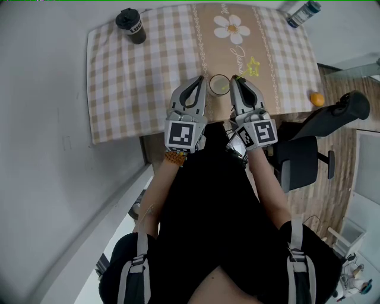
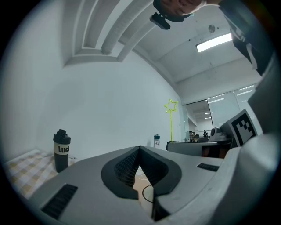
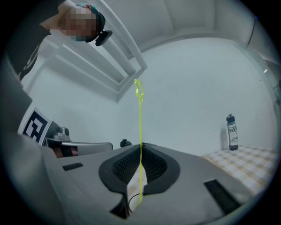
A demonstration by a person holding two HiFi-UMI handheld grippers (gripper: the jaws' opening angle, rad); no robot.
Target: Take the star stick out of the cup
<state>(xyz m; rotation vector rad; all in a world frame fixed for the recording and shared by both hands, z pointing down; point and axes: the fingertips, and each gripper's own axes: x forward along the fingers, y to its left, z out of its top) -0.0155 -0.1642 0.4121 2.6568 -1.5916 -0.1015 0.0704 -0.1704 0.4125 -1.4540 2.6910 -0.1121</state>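
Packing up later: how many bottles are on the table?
2: the black bottle at the far left corner of the tablecloth, the blue-labelled bottle at its far right corner. None seems hidden.

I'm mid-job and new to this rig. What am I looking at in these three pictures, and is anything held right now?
There is no robot arm here: a person holds a two-fingered gripper in each hand. The head view comes from a camera on the person's head, looking down at a table under a checked cloth. The other two views come from a camera riding on each gripper, looking along its fingers. On the cloth stand a cup, a black tumbler and a bottle. The right gripper is closed on the yellow-green star stick, whose lower end appears to reach into the cup. The left gripper sits beside the cup, shut with nothing in it.
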